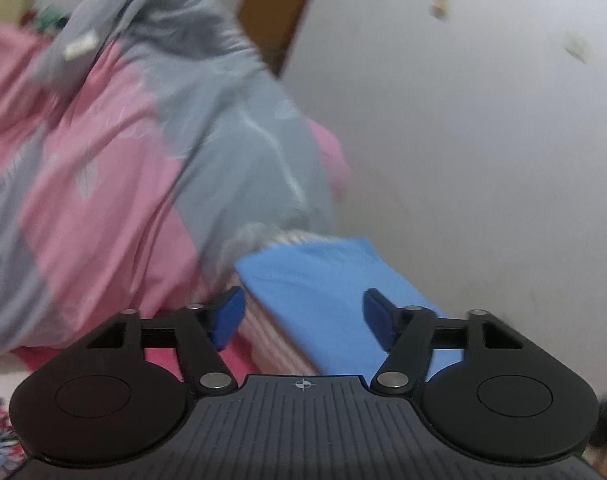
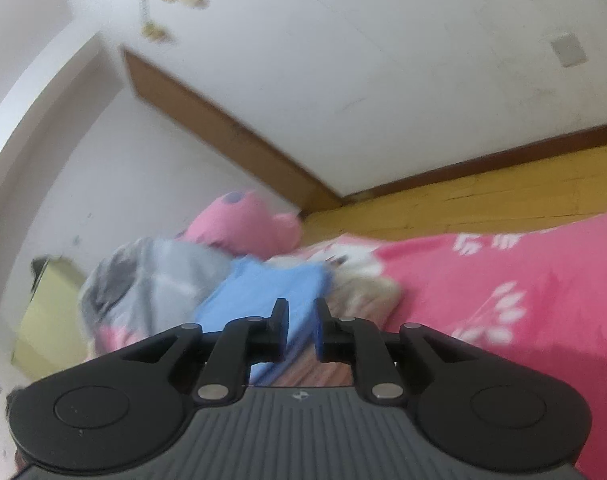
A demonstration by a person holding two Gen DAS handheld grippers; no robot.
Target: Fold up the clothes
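Note:
A folded blue garment [image 1: 323, 280] lies on top of a pink striped folded piece [image 1: 275, 340] on the bed. My left gripper [image 1: 303, 316] hovers at its near end, open wide, its blue pads [image 1: 229, 318] either side of the cloth and not touching it. In the right wrist view the same blue garment [image 2: 271, 288] runs down between the fingers of my right gripper [image 2: 301, 328]. The jaws stand close together with only a narrow gap, filled by the blue cloth. Striped cloth [image 2: 315, 374] shows just below the fingers. Both views are motion-blurred.
A crumpled pink and grey quilt [image 1: 123, 160] is heaped to the left of the stack, also seen as a quilt [image 2: 155, 280]. A pink plush toy [image 2: 243, 224] lies behind it. The pink patterned bedspread [image 2: 503, 280] extends right. White wall [image 1: 463, 120] behind; wooden floor [image 2: 483, 196] beyond the bed.

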